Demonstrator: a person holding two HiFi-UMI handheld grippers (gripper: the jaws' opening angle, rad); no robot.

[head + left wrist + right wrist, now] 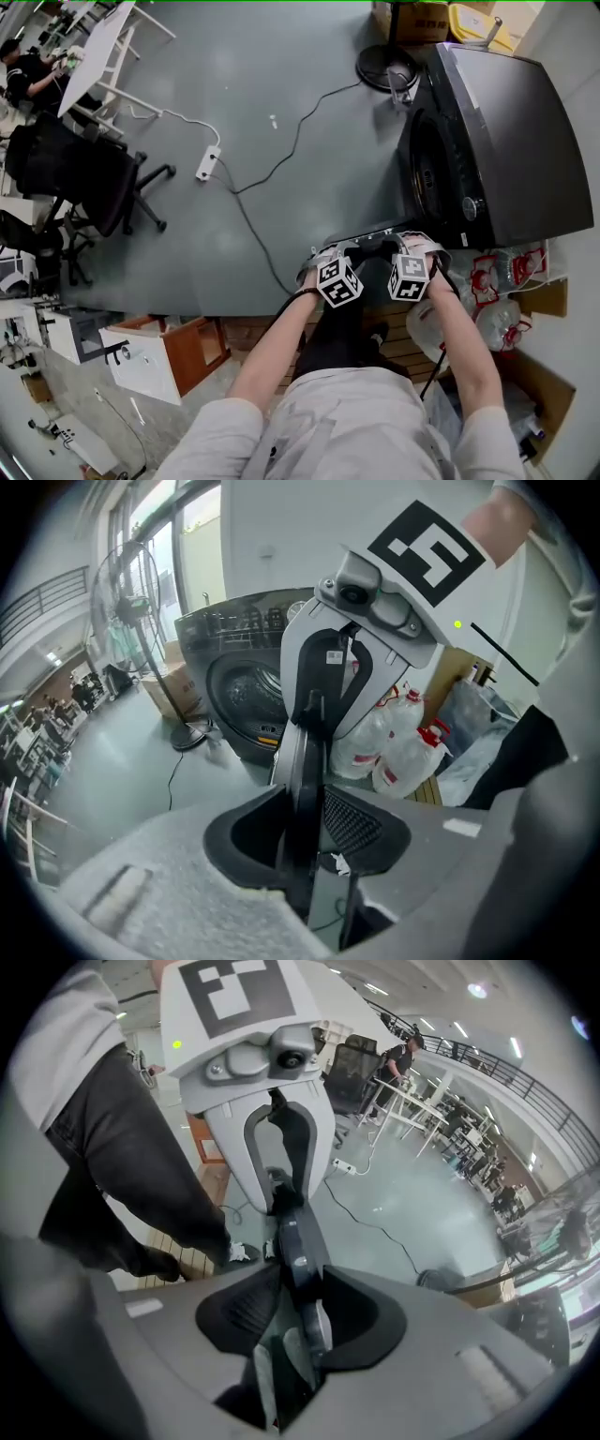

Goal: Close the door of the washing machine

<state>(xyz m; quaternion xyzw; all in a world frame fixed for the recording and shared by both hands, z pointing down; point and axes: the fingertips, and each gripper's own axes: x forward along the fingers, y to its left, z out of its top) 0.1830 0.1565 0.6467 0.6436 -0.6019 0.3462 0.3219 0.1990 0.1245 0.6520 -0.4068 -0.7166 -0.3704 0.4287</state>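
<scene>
A dark front-loading washing machine [506,141] stands at the right, its round drum opening [433,173] uncovered. Its door [375,240] is swung out towards me and shows edge-on. My left gripper [354,249] and right gripper [401,246] sit side by side on the door's free edge, facing each other. In the left gripper view the door's thin rim [302,761] fills the gap of the left gripper [305,855], and the machine [239,682] stands behind. In the right gripper view the rim [295,1241] runs between the jaws of the right gripper [300,1326].
A floor fan [386,66] stands beside the machine, with cardboard boxes [412,19] behind. A power strip [207,164] and its cable cross the grey floor. Plastic jugs [497,281] crowd my right side. An office chair [84,178] and a wooden cabinet [169,352] are at the left.
</scene>
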